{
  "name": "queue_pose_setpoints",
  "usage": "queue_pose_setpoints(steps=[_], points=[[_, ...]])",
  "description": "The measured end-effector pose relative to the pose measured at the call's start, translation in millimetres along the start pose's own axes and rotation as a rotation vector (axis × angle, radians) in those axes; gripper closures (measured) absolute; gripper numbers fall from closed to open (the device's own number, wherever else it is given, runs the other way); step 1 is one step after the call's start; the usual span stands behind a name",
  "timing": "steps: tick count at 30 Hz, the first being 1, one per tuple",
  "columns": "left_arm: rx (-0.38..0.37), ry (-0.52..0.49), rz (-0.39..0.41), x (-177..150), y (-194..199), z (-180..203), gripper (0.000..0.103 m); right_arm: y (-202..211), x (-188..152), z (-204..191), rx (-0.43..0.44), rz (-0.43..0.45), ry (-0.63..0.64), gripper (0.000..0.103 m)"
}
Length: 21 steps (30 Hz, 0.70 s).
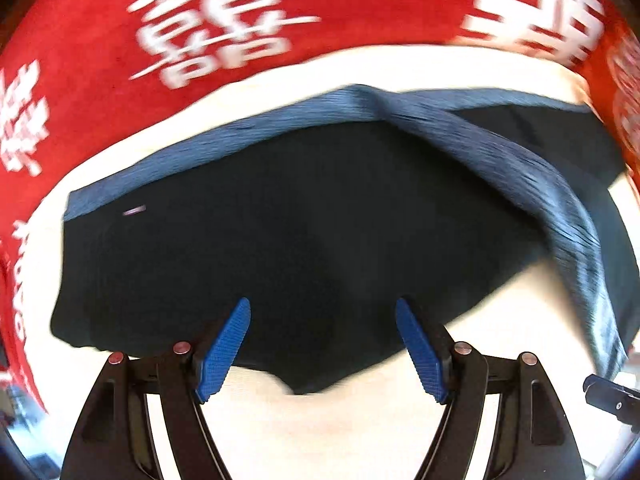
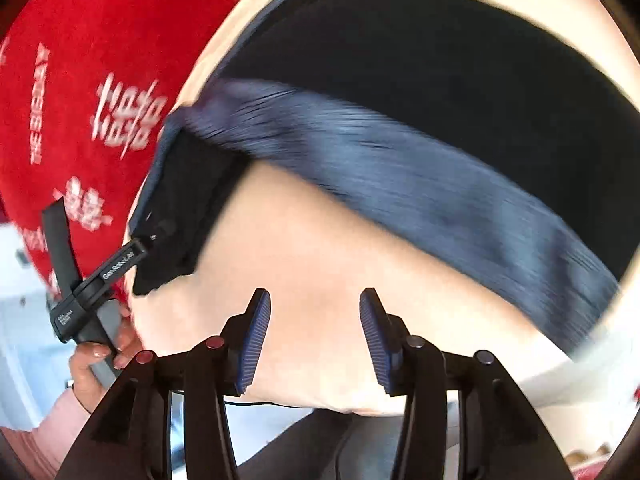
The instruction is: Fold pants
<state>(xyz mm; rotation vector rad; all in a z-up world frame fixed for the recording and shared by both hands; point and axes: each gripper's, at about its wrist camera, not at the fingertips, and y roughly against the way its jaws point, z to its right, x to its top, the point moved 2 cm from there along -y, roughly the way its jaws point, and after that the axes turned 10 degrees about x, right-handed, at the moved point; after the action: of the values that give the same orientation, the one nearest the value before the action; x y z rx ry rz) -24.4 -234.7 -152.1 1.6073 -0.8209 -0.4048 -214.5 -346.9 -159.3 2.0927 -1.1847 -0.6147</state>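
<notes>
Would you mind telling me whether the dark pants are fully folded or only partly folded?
Partly folded, it seems: the dark pants lie on the cream surface with the blue waistband doubled diagonally across them. Left gripper and right gripper are open.

I see motion blur over both views. The white characters on the red cloth [image 1: 100, 40] are smeared and unreadable. The pants [image 1: 300, 232] show a streaked blue waistband [image 1: 560, 208], cut off at 4 o'clock in the left wrist view. In the right wrist view, the left gripper [image 2: 138, 252] has its fingertips lost against dark fabric.
</notes>
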Motion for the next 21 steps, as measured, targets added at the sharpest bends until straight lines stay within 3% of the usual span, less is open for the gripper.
queue_pose_setpoints(steps=[6, 12, 15, 18, 21], points=[[-0.138, -0.084, -0.015, -4.6, 12.6, 35.8, 0.027, 57.3, -29.2, 65.1, -0.043, 0.169, -0.178, 0.052], [-0.251, -0.134, -0.042, -12.2, 27.0, 71.6, 0.027, 82.7, -33.9, 118.8, -0.032, 0.237, -0.276, 0.053], [-0.283, -0.149, -0.071, -9.1, 24.5, 93.6, 0.027, 78.8, -29.9, 132.2, 0.067, 0.217, -0.309, 0.053], [-0.328, -0.134, -0.099, 1.7, 16.4, 115.0, 0.027, 68.7, -20.6, 137.3, 0.229, 0.158, -0.296, 0.053], [-0.392, -0.092, -0.156, 5.3, 11.1, 132.3, 0.027, 58.3, -9.1, 136.4, 0.285, 0.100, -0.261, 0.052]])
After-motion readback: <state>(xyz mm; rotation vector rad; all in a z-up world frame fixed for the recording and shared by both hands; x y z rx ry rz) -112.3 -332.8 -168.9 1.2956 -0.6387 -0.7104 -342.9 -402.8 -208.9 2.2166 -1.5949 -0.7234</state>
